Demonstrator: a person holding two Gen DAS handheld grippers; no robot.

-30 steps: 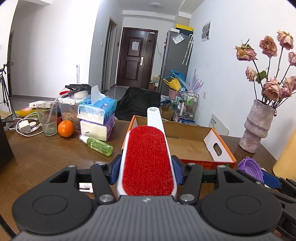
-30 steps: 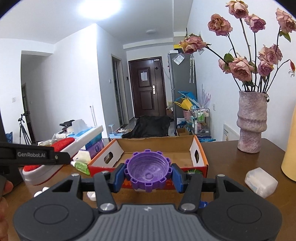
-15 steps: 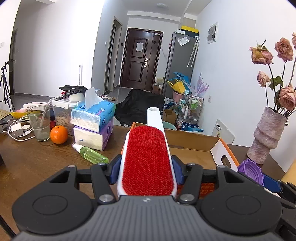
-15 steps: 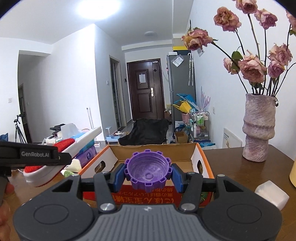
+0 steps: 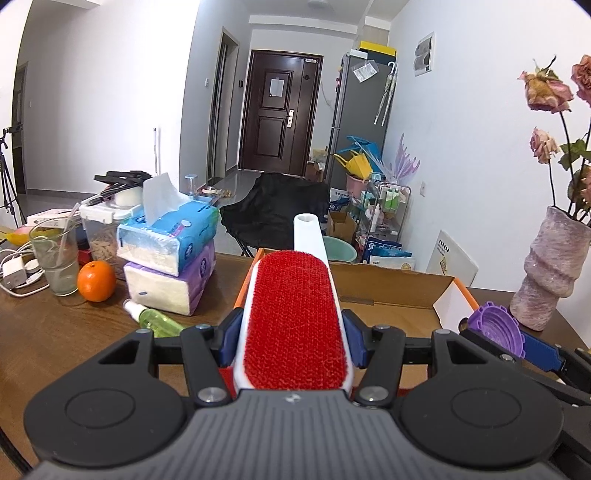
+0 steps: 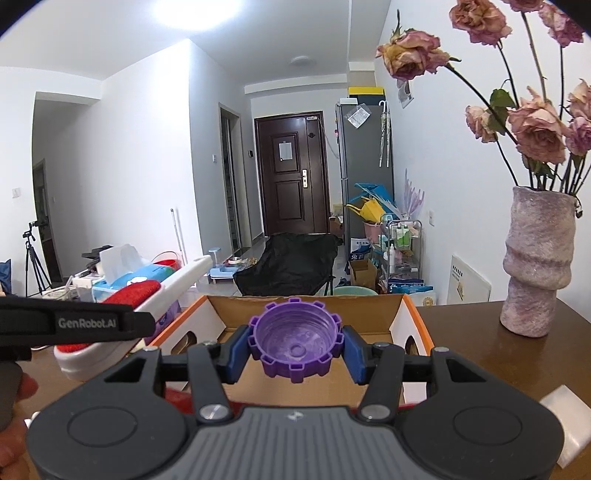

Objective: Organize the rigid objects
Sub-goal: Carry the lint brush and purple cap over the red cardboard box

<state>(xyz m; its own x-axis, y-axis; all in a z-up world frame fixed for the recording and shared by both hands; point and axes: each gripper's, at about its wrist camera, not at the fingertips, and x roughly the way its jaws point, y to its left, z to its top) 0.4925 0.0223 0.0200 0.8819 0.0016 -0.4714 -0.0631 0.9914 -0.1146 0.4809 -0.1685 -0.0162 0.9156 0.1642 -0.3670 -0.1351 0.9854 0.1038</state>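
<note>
Left claw (image 5: 291,341): clamped on lint brush (image 5: 295,317) across its red pad; stiff, light, handle pointed away.
Right claw (image 6: 295,350): pinched purple cap (image 6: 295,338) by ribbed rim; rigid, light, likely slippery.
Cardboard box (image 6: 417,325): on tabletop (image 6: 469,332), just beyond both.

White walls (image 6: 129,155) enclose a narrow room that ends at a dark brown door (image 5: 279,114), with a grey fridge (image 5: 354,122) just to its right and a ceiling light (image 6: 192,11) glaring overhead. A black chair (image 6: 291,258) stands on the pale floor (image 5: 236,181) beyond the wooden bench (image 5: 55,332), near a small wire rack (image 6: 400,236) of bottles.
</note>
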